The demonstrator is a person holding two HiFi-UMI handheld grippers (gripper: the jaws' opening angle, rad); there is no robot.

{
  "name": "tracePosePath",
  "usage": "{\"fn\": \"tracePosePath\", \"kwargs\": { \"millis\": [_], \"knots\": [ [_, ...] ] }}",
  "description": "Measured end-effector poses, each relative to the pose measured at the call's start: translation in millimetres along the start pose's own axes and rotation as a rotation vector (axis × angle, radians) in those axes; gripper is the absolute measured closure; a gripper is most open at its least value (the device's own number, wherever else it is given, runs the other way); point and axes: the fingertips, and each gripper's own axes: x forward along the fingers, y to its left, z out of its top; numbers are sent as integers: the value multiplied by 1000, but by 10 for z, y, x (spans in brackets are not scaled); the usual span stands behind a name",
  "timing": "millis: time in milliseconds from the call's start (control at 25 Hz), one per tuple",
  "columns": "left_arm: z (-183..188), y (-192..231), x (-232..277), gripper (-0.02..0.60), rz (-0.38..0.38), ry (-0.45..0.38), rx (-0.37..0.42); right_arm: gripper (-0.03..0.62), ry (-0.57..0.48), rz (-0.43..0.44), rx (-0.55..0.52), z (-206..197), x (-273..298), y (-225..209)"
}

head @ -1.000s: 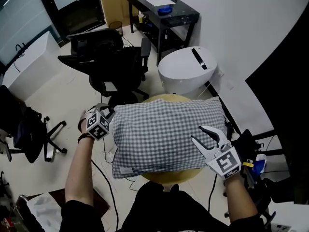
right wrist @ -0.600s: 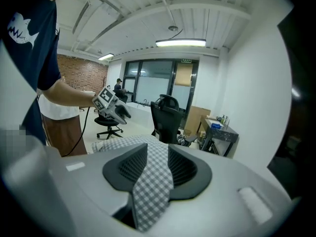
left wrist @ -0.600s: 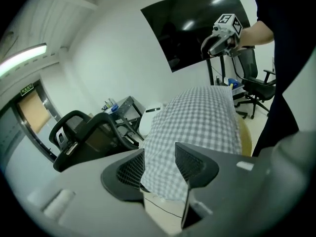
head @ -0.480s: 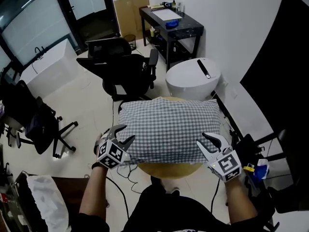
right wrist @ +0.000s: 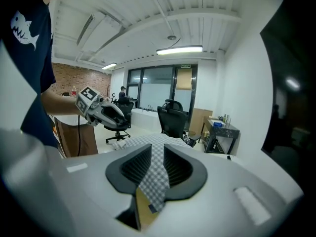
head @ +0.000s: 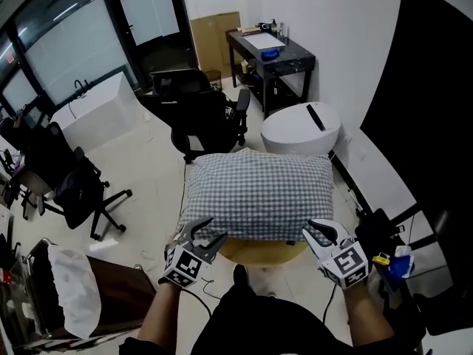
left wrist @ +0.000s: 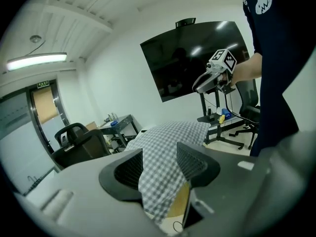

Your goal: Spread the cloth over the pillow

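A grey-and-white checked cloth (head: 255, 194) covers a pillow on a round wooden table (head: 259, 252). My left gripper (head: 203, 235) is at the cloth's near left corner. Its jaws have just been opening and stand wide. The hanging cloth corner (left wrist: 170, 132) lies between them in the left gripper view (left wrist: 159, 164), with no pad pressing on it. My right gripper (head: 323, 231) is at the near right corner. Its jaws have just been closing, and a narrow gap remains with the cloth (right wrist: 153, 144) between them (right wrist: 157, 164).
Behind the table stand a black office chair (head: 203, 113), a white rounded unit (head: 303, 128) and a black desk (head: 270, 50). Another black chair (head: 70, 187) is at the left. A brown box with a white bag (head: 74, 291) sits at lower left. A black stand (head: 384, 235) is at the right.
My left gripper moved from the pillow's left edge to its near left corner and opened wide. My right gripper drew back to the near right corner and its jaws narrowed.
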Motion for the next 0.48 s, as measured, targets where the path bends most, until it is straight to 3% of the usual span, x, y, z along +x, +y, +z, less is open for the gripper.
{"fn": "tracePosePath", "kwargs": {
  "millis": [200,480],
  "knots": [
    [-133,-425,-144,374,-16,33,6,505,-16,22,13,-77,-168,191],
    [-186,-655,-354,374,-3,50,-9,505,-5,43,49,-251,-349,354]
  ]
}}
